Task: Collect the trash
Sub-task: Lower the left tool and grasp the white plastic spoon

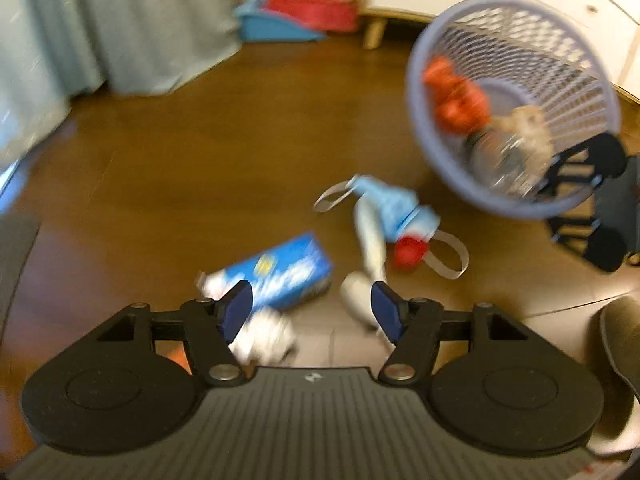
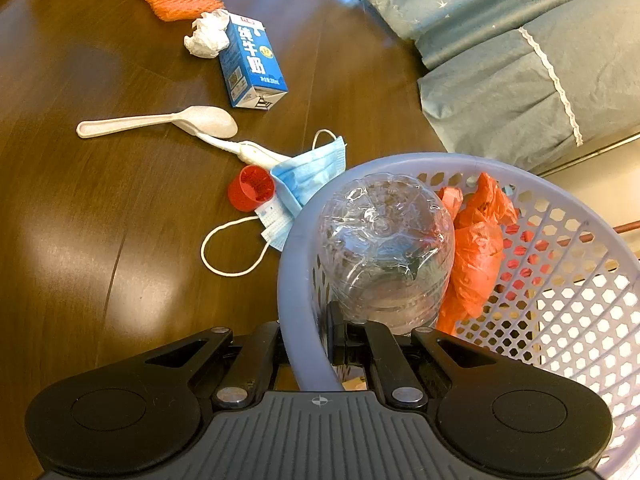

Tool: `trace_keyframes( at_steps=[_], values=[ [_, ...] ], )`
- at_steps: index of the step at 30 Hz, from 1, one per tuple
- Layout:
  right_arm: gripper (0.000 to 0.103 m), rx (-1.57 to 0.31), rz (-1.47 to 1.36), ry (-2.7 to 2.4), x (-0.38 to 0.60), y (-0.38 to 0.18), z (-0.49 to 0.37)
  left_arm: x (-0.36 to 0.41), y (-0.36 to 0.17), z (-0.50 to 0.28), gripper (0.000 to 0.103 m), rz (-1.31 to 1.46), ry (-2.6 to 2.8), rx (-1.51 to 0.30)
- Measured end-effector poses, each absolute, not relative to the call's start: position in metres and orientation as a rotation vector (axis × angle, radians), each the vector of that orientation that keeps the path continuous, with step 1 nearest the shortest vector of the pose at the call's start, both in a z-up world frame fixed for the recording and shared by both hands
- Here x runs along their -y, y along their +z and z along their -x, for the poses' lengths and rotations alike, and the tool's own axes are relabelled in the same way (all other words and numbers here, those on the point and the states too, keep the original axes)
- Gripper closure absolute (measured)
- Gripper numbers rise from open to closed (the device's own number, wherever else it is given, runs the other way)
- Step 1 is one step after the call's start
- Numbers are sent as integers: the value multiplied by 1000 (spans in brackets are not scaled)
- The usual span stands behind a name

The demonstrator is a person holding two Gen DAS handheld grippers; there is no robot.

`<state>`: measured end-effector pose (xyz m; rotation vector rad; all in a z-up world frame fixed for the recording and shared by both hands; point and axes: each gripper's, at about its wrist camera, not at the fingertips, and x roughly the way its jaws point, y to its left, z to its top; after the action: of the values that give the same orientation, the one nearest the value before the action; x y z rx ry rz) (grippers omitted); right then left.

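While clamped on the rim of the basket (image 2: 296, 280), right claw (image 2: 308, 344) carrying bottle (image 2: 384, 248) and orange bag (image 2: 476, 248); left claw (image 1: 312, 308) spread wide and empty, hanging just above the milk carton (image 1: 284, 276), nearer than the right; carton flat on the floor (image 1: 180, 160), long axis slanting left-to-right across the gap; blue label in Chinese characters, small print unreadable; tissue (image 2: 208, 36) touching it.

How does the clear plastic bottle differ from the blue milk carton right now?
The clear crumpled plastic bottle is already inside the lavender mesh basket; the blue rectangular milk carton still lies on the brown wooden floor. The bottle is transparent and rounded, while the carton is opaque, boxy and printed. The bottle sits beside an orange plastic bag; the carton touches a crumpled white tissue. Both look like empty drink containers.
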<state>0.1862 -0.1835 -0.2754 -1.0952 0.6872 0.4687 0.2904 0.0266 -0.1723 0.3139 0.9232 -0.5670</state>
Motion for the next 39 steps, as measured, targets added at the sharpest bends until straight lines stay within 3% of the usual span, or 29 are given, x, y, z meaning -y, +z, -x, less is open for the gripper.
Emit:
trace_keyframes(
  at_steps=[12, 16, 25, 30, 32, 39],
  values=[
    [101, -695, 1116, 476, 180, -279, -187, -53, -216, -266, 42, -196, -438, -994],
    [101, -694, 1116, 476, 179, -279, -187, -20, -233, -259, 51, -184, -455, -1037],
    [101, -693, 1106, 476, 180, -278, -187, 34, -263, -255, 59, -227, -541, -1071],
    [102, -692, 1098, 472, 182, -277, -188, 45, -279, -269, 67, -218, -511, -1112],
    [102, -692, 1095, 472, 182, -276, -187, 46, -285, -274, 77, -216, -503, -1125],
    [101, -693, 1092, 471, 183, -275, -188, 34, -290, -279, 97, -194, -476, -1156]
  ],
)
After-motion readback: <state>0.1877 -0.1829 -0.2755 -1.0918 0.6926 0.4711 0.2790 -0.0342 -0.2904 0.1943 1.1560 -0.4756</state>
